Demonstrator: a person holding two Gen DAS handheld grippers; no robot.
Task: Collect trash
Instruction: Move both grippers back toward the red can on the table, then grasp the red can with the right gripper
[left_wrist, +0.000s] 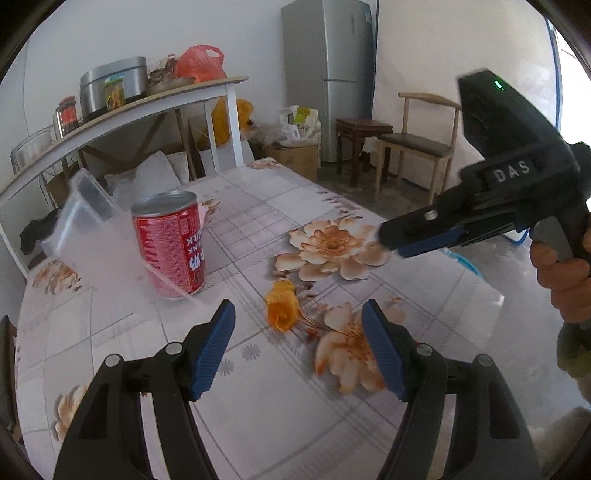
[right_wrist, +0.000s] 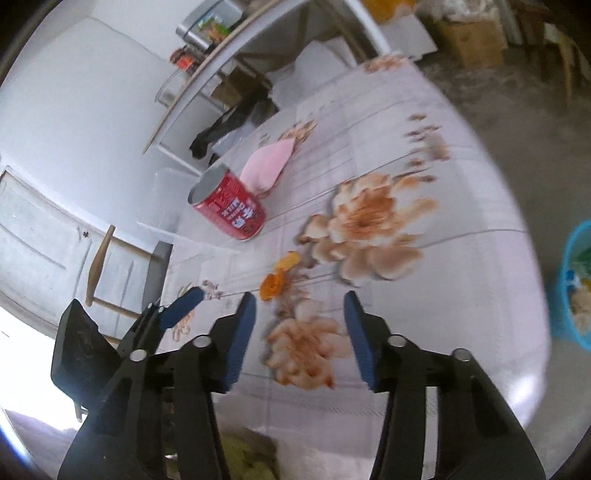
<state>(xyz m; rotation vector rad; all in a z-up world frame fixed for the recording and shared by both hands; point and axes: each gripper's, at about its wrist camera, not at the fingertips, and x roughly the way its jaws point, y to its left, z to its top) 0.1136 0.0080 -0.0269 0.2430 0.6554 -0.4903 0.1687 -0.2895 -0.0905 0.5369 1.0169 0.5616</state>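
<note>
The left gripper (left_wrist: 298, 317) has its blue fingers (left_wrist: 212, 347) spread wide, with nothing between them. They hang over the flowered tabletop (left_wrist: 258, 406). A bit of orange peel (left_wrist: 282, 308) lies just ahead of them. The right gripper (right_wrist: 300, 308) has its fingers (right_wrist: 242, 336) partly apart and holds nothing too. A red can (left_wrist: 171, 243) stands farther back on the left, behind a clear plastic piece (left_wrist: 92, 221). A pink scrap (right_wrist: 267, 166) lies behind the can. A blue bin (right_wrist: 574, 288) with trash sits on the floor, off to the right.
</note>
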